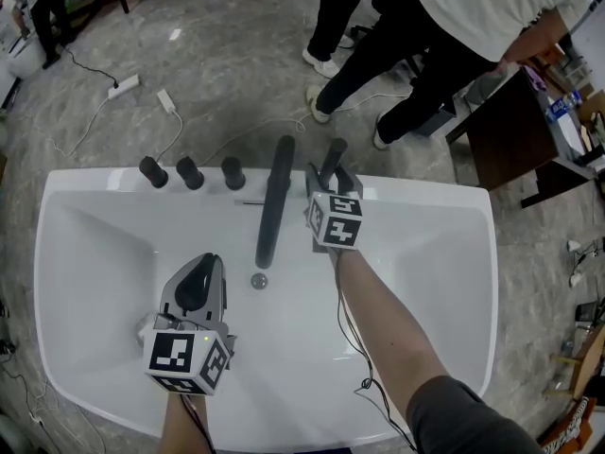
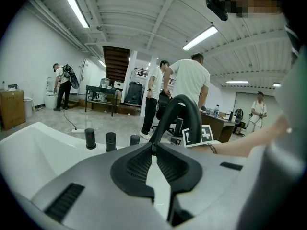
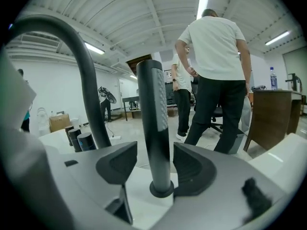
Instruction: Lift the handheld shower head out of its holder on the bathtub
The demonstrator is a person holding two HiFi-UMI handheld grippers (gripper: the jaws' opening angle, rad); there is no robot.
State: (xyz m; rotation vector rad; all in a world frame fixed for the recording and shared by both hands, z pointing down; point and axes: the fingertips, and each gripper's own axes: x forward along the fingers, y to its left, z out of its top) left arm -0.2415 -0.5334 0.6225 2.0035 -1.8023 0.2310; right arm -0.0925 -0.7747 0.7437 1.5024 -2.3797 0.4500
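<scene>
Beside the spout (image 1: pixel 272 206) — shower head (image 3: pixel 153 114) within parted right gripper (image 3: pixel 155 163).

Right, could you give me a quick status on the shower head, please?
Left tool shut, empty, over the tub. Right tool open around the shower head, not gripping. Shower head upright, seated in its holder. Spout close beside it.

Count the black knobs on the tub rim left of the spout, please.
3, in a row on the far rim: left knob, middle knob, and right knob, nearest the spout. None looks hidden.
</scene>
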